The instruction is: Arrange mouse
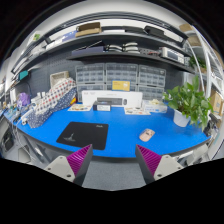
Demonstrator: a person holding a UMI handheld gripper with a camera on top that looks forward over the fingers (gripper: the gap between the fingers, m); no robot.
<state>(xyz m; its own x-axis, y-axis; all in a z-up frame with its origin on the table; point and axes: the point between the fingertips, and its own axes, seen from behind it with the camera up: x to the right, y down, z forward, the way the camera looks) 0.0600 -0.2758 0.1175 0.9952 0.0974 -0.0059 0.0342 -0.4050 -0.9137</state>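
A small beige mouse [147, 134] lies on the blue table top [115, 142], to the right of a black mouse mat [83, 133]. My gripper [113, 158] hangs well back from the table's front edge, open and empty, its two magenta pads [80, 157] wide apart. The mouse is beyond the right finger, the mat beyond the left one.
A potted green plant [188, 101] stands at the table's right end. White equipment [108, 99] and small boxes line the back edge. A patterned rack [55, 101] of items stands at the left. Shelves [110, 45] with boxes run above. Grey floor lies between the fingers.
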